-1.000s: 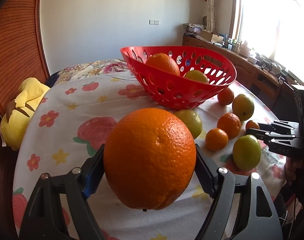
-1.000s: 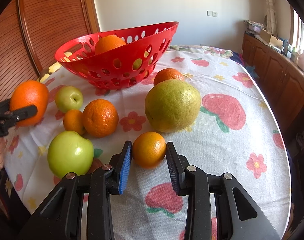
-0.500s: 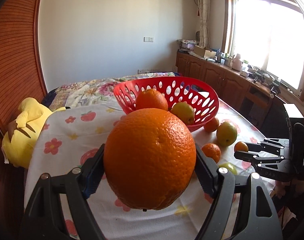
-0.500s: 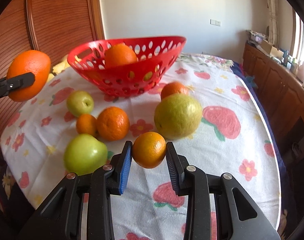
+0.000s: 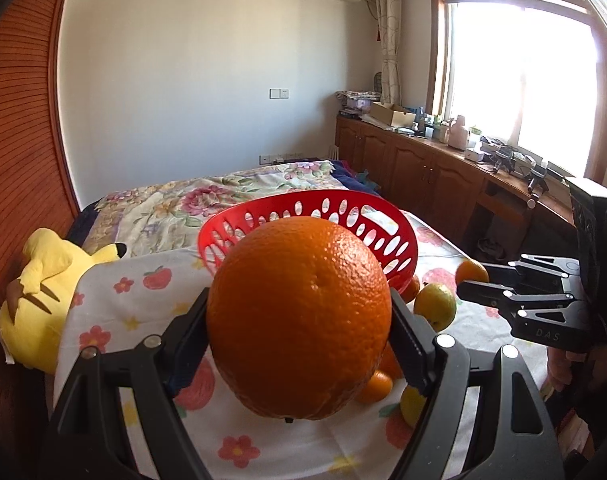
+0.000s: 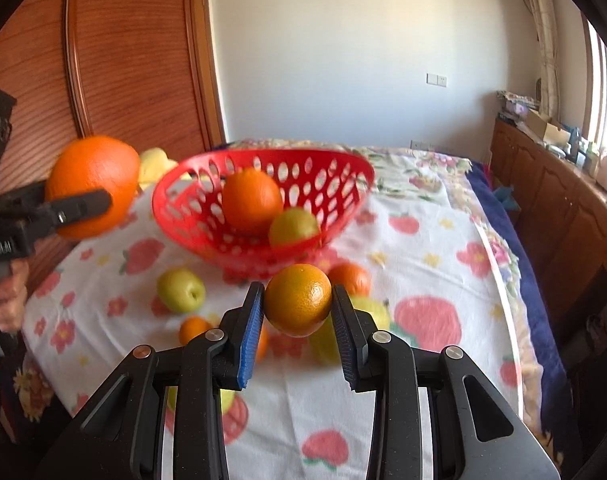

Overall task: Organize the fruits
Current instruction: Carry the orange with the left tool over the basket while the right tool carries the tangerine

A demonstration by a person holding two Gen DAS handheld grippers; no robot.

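My left gripper (image 5: 299,320) is shut on a large orange (image 5: 299,312) and holds it in the air, level with the rim of the red basket (image 5: 399,236). In the right wrist view that large orange (image 6: 93,184) hangs left of the red basket (image 6: 343,188). My right gripper (image 6: 297,304) is shut on a small orange (image 6: 297,300), lifted above the table in front of the basket. The basket holds an orange (image 6: 251,200) and a yellow-green fruit (image 6: 293,226).
Loose fruit lies on the flowered tablecloth (image 6: 435,240): a green apple (image 6: 181,290), small oranges (image 6: 193,328) (image 6: 349,278), and a yellow-green fruit (image 5: 435,306). A yellow plush toy (image 5: 43,292) sits at the table's left. Wooden cabinets (image 5: 423,168) line the right wall.
Both grippers have risen with their oranges and moved toward the basket. The small orange has left the tablecloth.
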